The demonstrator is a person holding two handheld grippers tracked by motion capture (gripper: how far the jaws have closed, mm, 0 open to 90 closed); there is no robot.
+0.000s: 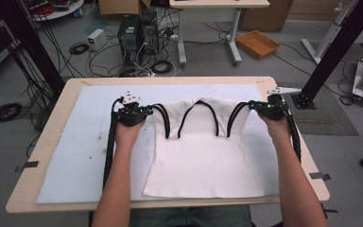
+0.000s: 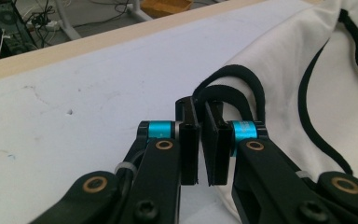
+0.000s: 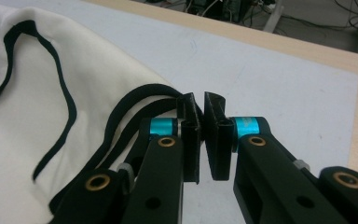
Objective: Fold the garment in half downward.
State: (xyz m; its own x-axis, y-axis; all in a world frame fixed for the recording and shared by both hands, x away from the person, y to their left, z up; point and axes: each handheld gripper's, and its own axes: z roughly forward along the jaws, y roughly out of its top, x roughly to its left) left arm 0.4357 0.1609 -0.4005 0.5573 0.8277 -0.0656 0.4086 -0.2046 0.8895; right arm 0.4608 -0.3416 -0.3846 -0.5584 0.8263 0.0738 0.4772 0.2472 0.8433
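A white tank top (image 1: 203, 161) with black trim lies on the pale mat, hem toward the person, its top edge lifted. My left gripper (image 1: 147, 111) is shut on the garment's left black shoulder strap (image 1: 163, 118); in the left gripper view the strap (image 2: 233, 86) loops out from between the jaws of that gripper (image 2: 200, 116). My right gripper (image 1: 251, 106) is shut on the right black shoulder strap (image 1: 235, 117); in the right gripper view the strap (image 3: 135, 100) runs into the closed jaws of that gripper (image 3: 200, 109), with white cloth (image 3: 51, 84) at the left.
A pale grey mat (image 1: 85, 142) covers the wooden table (image 1: 42, 156). Beyond the table's far edge stand computer towers (image 1: 137, 30), tangled cables, a second table's legs (image 1: 234, 33) and an orange basket (image 1: 257, 43). A black frame post (image 1: 333, 52) rises at the right.
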